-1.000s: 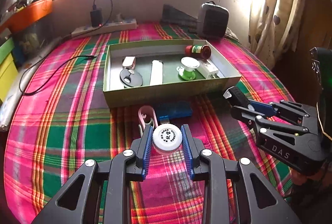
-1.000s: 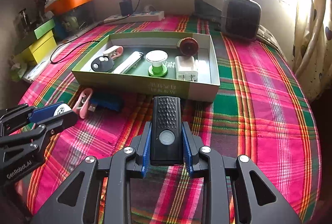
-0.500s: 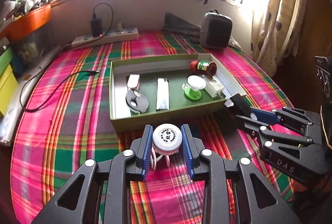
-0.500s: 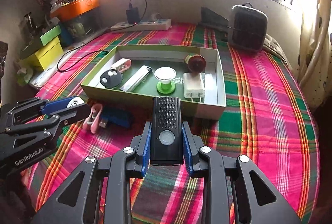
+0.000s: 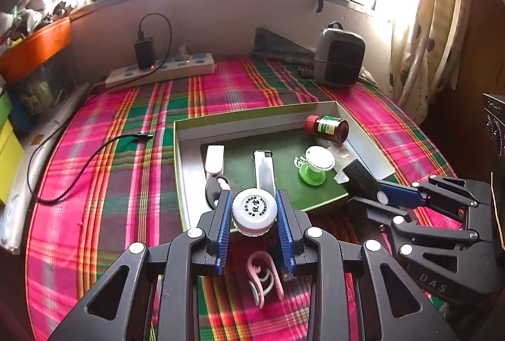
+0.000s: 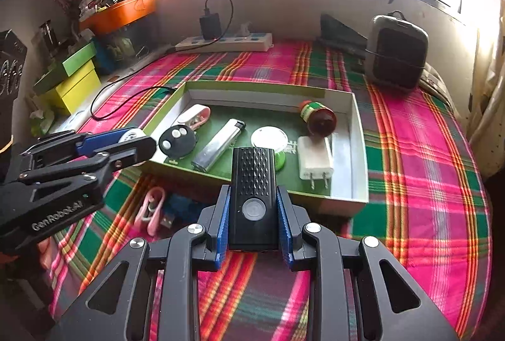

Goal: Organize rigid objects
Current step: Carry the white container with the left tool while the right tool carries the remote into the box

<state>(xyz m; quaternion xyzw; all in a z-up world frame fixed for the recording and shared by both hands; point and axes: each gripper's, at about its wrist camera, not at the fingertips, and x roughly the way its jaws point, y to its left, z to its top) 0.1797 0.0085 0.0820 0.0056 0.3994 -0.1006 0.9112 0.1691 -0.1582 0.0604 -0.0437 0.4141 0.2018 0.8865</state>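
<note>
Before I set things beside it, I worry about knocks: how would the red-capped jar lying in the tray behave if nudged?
The red-capped jar lies on its side, so a nudge would likely roll it. The tray wall beside it should stop it. It looks rigid, possibly glass, so avoid hard bumps.

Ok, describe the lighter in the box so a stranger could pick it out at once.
Find the shallow green box on the plaid cloth. The lighter lies flat on its floor between the round black key fob and the green-based spool. It alone is a long, silvery bar.
</note>
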